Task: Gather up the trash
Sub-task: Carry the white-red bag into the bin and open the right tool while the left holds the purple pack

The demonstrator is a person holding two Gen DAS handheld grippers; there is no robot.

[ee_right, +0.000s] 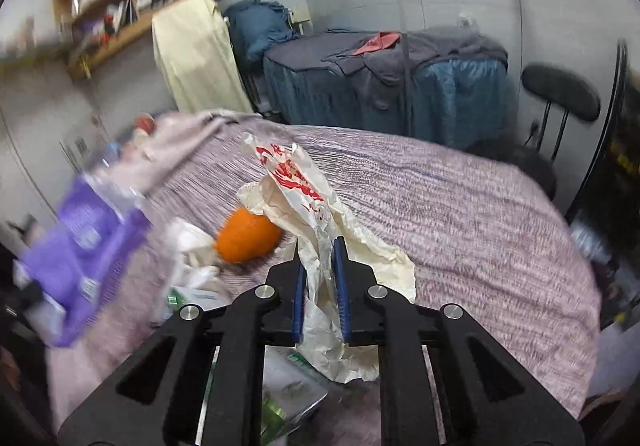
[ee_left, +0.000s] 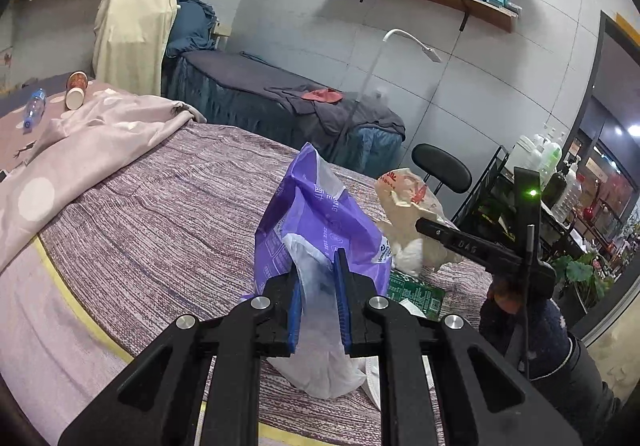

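Note:
My left gripper [ee_left: 318,266] is shut on a purple and white plastic bag [ee_left: 316,214], held upright over the striped bedspread [ee_left: 160,214]. My right gripper [ee_right: 318,258] is shut on a crumpled cream paper wrapper with red print [ee_right: 304,198]. In the left wrist view that wrapper [ee_left: 408,202] hangs just right of the purple bag, with the right gripper's body [ee_left: 480,250] behind it. An orange [ee_right: 246,234] lies on the bed left of the wrapper. The purple bag [ee_right: 84,242] shows blurred at the left of the right wrist view. White tissue [ee_left: 408,256] and a green packet [ee_left: 416,292] lie below.
A paper cup [ee_left: 76,90] and a plastic bottle [ee_left: 34,106] lie on the pink blanket [ee_left: 80,150] at the far left. A massage bed with blue covers [ee_left: 288,98] stands behind. A black stool [ee_left: 442,166] and a rack of bottles [ee_left: 536,166] stand to the right.

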